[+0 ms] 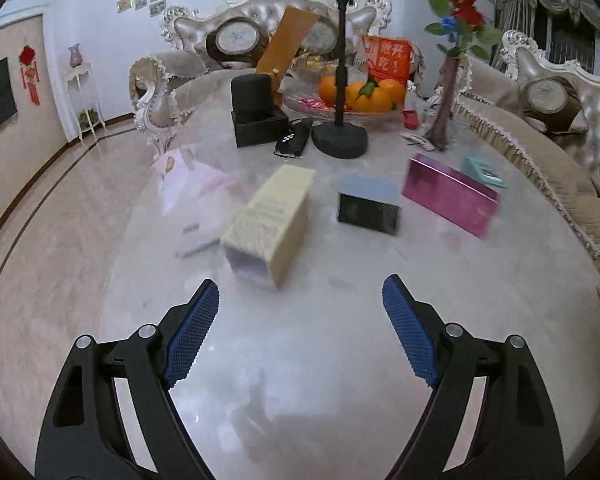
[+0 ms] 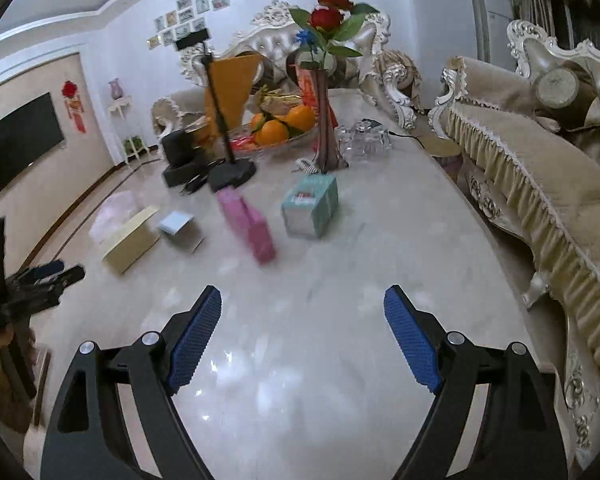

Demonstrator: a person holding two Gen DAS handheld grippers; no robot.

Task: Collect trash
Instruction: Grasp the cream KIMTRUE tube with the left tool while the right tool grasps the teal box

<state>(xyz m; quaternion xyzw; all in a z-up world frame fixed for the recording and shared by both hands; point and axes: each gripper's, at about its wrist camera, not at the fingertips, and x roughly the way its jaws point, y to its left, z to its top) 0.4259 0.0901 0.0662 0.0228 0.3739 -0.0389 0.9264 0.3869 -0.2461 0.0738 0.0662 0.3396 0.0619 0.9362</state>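
Observation:
Several small boxes lie on the marble table [image 1: 300,360]. In the left wrist view a cream box [image 1: 272,220] lies just beyond my left gripper [image 1: 300,284], which is open and empty. Farther back sit a black box with a blue top [image 1: 368,204], a pink box [image 1: 452,194] and a teal box [image 1: 482,170]. A crumpled pale pink plastic bag [image 1: 188,176] lies at the table's left edge. My right gripper [image 2: 302,292] is open above bare table, short of the pink box [image 2: 248,226] and the teal box [image 2: 312,208]. The left gripper [image 2: 56,274] shows at that view's left edge.
At the table's far end stand a black phone stand [image 1: 342,120], a black box set [image 1: 256,112], a fruit bowl with oranges [image 1: 364,96], a vase of roses [image 1: 448,92] and upturned glasses [image 2: 364,140]. Sofas [image 2: 540,184] border the right and far sides; floor [image 1: 60,200] lies left.

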